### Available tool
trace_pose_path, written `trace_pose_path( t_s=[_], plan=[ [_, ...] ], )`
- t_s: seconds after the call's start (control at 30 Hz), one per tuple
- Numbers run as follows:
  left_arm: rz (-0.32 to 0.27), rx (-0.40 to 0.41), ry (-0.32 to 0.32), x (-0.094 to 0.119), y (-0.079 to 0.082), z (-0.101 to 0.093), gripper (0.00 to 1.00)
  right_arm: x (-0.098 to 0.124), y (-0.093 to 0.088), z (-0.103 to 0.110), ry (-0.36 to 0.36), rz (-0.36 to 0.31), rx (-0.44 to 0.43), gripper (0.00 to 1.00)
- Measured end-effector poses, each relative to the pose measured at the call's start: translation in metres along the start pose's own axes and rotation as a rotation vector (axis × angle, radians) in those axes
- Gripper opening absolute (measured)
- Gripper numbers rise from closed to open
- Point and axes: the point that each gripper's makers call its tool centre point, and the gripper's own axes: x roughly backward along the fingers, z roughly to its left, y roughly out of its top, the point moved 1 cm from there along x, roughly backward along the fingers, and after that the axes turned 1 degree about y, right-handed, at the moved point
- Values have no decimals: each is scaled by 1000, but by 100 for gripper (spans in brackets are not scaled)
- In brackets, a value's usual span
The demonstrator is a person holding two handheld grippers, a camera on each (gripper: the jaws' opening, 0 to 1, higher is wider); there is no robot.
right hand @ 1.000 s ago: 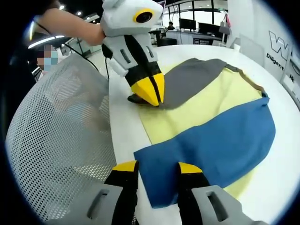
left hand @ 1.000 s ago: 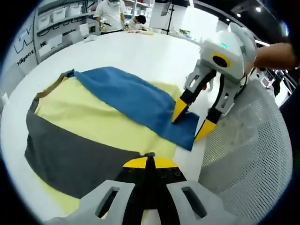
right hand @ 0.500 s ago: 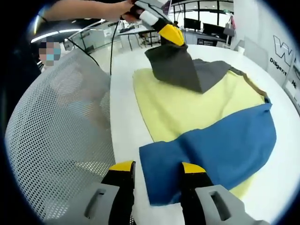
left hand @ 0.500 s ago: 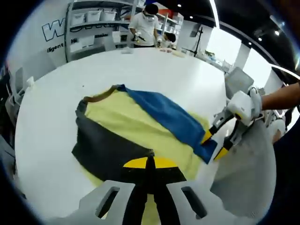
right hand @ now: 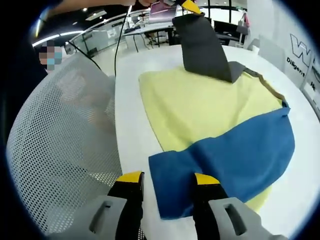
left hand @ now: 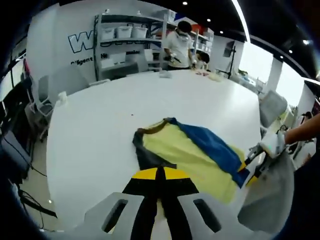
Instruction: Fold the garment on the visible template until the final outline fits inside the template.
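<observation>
Left claw point(right hand: 190, 6) lifts grey sleeve point(right hand: 204, 47) high.

Ahead of my left jaws the white counter point(left hand: 125, 107) spreads wide and round-edged. Beyond its far edge a metal shelving rack point(left hand: 117, 47) stands against a pale wall point(left hand: 55, 45) with large blue lettering, storage bins point(left hand: 122, 32) on its upper shelves. A person in a white top point(left hand: 177, 45) stands at the counter's far side. To the left of my jaws a grey chair point(left hand: 42, 100) sits beside the counter. A bright strip light point(left hand: 242, 20) runs across the dark ceiling. To the left of my right jaws a white mesh chair back point(right hand: 65, 145) rises close by. Far ahead, monitors point(right hand: 222, 25) stand on desks before dark windows.
</observation>
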Motion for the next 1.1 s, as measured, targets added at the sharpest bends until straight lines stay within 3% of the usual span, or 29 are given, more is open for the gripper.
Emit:
trace_pose_path(
  t_s=[0.23, 0.63, 0.87, 1.1],
  plan=[
    [-22, 12, 84, 28, 18, 53, 2, -1, 3, 1, 2, 20, -34, 37],
    [-50, 24, 191, 60, 29, 104, 2, -4, 5, 2, -12, 38, -40, 38],
    [-35, 61, 308, 71, 10, 156, 2, -5, 6, 3, -30, 47, -68, 39],
    [-20, 89, 367, 75, -15, 187, 2, -5, 8, 3, -45, 59, -97, 40]
  ],
)
